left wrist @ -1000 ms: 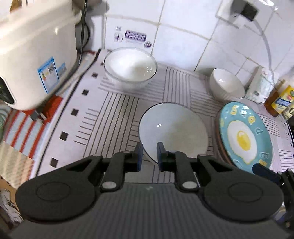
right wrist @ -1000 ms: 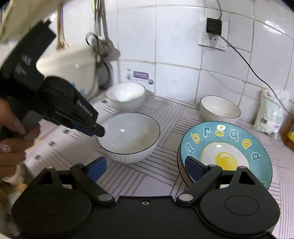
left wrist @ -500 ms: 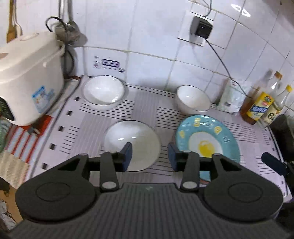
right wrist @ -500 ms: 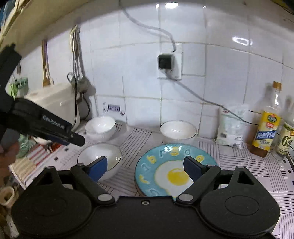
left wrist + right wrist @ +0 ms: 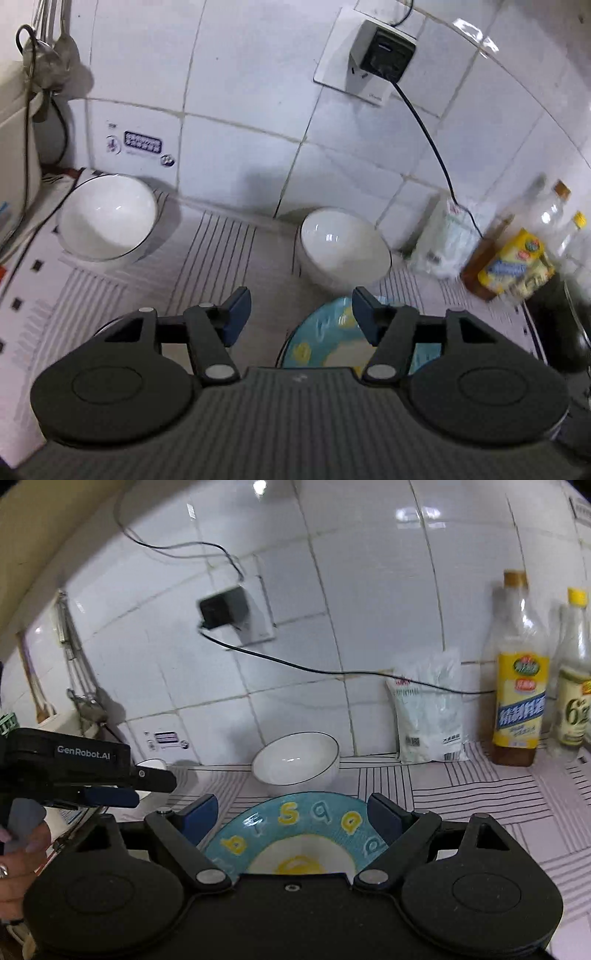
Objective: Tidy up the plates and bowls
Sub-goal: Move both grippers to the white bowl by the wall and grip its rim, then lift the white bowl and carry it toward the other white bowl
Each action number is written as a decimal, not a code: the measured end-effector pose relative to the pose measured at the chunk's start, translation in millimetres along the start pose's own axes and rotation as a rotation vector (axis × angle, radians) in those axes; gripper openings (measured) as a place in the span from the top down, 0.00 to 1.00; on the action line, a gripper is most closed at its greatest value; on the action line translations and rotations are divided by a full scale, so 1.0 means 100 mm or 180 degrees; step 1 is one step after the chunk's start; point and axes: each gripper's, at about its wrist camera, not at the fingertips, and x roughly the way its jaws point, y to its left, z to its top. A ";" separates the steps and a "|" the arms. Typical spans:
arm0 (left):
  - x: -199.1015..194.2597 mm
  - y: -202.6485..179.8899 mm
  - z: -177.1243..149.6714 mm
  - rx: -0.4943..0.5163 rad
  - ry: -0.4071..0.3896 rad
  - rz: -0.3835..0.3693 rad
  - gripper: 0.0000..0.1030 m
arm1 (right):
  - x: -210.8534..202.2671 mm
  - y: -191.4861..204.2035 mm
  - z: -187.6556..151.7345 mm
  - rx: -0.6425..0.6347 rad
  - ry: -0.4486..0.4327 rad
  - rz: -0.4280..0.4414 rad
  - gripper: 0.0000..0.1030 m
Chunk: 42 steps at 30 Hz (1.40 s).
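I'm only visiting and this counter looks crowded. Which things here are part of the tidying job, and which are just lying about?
Part of the job:
- white bowl on the left
- white bowl by the wall
- blue fried-egg plate

Just lying about:
- yellow-labelled oil bottle
- second bottle
- white bag
- wall socket with plug
- hanging utensils

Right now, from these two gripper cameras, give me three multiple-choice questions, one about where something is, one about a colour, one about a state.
1. Where does the white bowl stand relative to the egg plate?
A. behind it, toward the wall
B. on top of it
C. in front of it

2. What colour is the plate's rim?
A. red
B. blue
C. black

3. How is the right gripper?
A. shut on the plate
B. shut on a bowl
C. open

Answers: 1 A, the bowl sits between plate and tiled wall. 2 B, a blue band carries yellow letters. 3 C, its fingers stand wide apart, holding nothing.
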 end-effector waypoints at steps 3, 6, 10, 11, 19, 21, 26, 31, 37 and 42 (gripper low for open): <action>0.27 -0.04 0.04 -0.0098 -0.0040 0.0023 0.42 | 0.24 -0.10 0.03 0.0109 0.0043 -0.0023 0.12; 0.56 -0.07 0.10 -0.0163 0.0070 0.0106 0.42 | 0.40 -0.16 0.07 0.0208 0.0018 -0.0023 0.12; 0.91 -0.06 0.12 -0.0310 0.0218 0.0154 0.42 | 0.64 -0.23 0.18 0.0247 0.0074 -0.0075 0.13; 0.98 -0.06 0.13 -0.0343 0.0244 0.0161 0.43 | 0.72 -0.25 0.21 0.0283 0.0115 -0.0082 0.15; 1.47 0.02 0.19 -0.0643 0.0416 0.0154 0.49 | 1.25 -0.44 0.24 0.0888 0.0286 -0.0073 0.32; 1.54 0.04 0.20 -0.0668 0.0431 0.0173 0.54 | 1.39 -0.46 0.25 0.0935 0.0388 -0.0069 0.35; 1.63 0.07 0.18 -0.0727 0.0454 0.0044 0.77 | 1.61 -0.52 0.25 0.1052 0.0525 -0.0116 0.50; 1.65 -0.02 0.19 -0.0566 0.0420 0.0075 0.86 | 1.70 -0.53 0.24 0.1060 0.0578 -0.0095 0.60; 1.71 -0.01 0.23 -0.0623 0.0452 0.0093 0.89 | 1.81 -0.50 0.19 0.1102 0.0632 -0.0059 0.66; 1.65 0.02 0.25 -0.0729 0.0569 0.0046 0.89 | 1.83 -0.42 0.19 0.0996 0.0641 -0.0094 0.73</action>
